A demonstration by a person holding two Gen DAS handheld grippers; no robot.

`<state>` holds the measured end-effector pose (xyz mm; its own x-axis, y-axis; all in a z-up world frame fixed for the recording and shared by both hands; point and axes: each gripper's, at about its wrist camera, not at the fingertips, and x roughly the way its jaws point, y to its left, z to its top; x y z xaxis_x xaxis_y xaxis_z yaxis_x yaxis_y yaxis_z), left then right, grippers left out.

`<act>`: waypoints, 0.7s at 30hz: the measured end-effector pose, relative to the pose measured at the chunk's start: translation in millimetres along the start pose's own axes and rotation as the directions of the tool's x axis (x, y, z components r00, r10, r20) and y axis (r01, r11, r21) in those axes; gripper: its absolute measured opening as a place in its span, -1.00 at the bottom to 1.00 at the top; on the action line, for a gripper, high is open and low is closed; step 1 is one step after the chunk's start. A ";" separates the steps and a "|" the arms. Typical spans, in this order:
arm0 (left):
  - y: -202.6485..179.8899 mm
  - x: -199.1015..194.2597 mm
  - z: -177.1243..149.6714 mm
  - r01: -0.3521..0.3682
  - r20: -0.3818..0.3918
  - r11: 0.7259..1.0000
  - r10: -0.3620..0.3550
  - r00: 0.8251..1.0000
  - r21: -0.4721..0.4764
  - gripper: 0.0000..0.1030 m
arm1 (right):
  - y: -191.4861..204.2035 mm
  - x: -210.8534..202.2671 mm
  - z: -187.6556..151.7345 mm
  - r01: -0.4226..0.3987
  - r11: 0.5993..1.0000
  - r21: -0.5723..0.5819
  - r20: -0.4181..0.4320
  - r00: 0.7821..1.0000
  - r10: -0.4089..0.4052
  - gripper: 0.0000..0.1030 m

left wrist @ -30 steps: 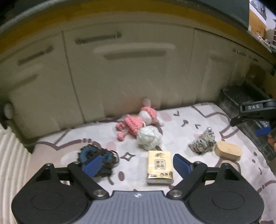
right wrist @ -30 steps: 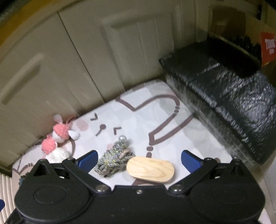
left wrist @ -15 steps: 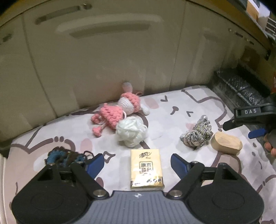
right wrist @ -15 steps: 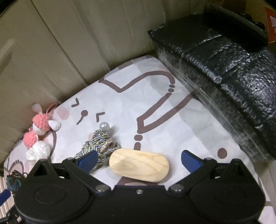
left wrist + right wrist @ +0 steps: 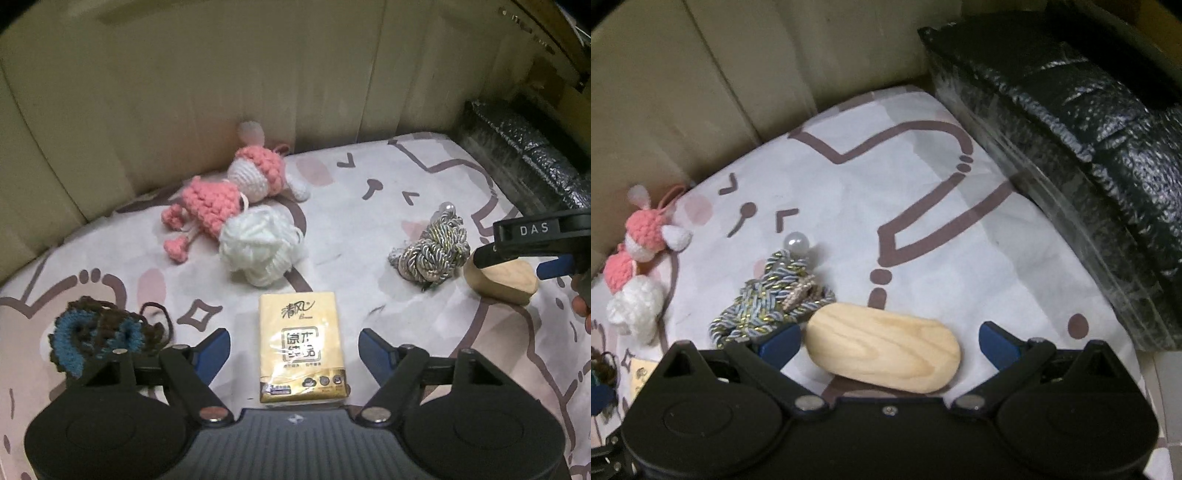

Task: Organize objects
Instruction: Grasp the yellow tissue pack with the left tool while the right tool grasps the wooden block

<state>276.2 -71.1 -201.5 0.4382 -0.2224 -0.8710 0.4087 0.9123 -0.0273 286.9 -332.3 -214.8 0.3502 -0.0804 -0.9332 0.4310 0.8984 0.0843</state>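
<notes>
On the printed mat [image 5: 369,236], from its left edge: a blue-and-brown crochet piece [image 5: 98,334], a pink crocheted doll [image 5: 229,192] against the back edge with a white yarn ball [image 5: 260,245] touching it, then a yellow tissue pack [image 5: 301,347] near the front edge. The left gripper [image 5: 294,352] straddles that pack, its jaws apart and just narrowing, pads clear of the flat, film-wrapped sides, apparently lining up a pinch across its width. Further right lie a knotted silver-blue cord [image 5: 775,299] topped by a pearl bead, and touching it, a smooth, pale oval wooden block [image 5: 882,350]. The right gripper [image 5: 888,341] brackets the block, jaws apart. A black wrapped bundle [image 5: 1089,147] borders the mat's right edge.
</notes>
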 end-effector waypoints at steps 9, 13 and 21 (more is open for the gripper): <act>-1.5 14.5 4.2 0.003 -0.040 0.997 -0.006 0.999 -0.073 0.34 | 4.5 9.0 1.7 0.013 1.000 0.014 -0.030 0.999 -0.013 1.00; -3.3 20.4 4.1 0.002 -0.062 0.996 -0.008 0.998 -0.094 0.25 | 2.6 9.1 1.4 0.001 1.000 0.028 -0.022 1.000 -0.001 0.88; 6.3 20.4 2.3 0.000 -0.054 0.982 -0.010 0.998 -0.189 0.01 | 7.2 5.4 -0.5 -0.040 0.996 -0.075 -0.015 0.999 0.039 0.79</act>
<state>289.6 -70.7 -218.2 0.3900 -0.2128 -0.8959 0.2500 0.9608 -0.1194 291.5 -326.1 -219.4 0.3541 -0.0389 -0.9344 0.3530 0.9308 0.0950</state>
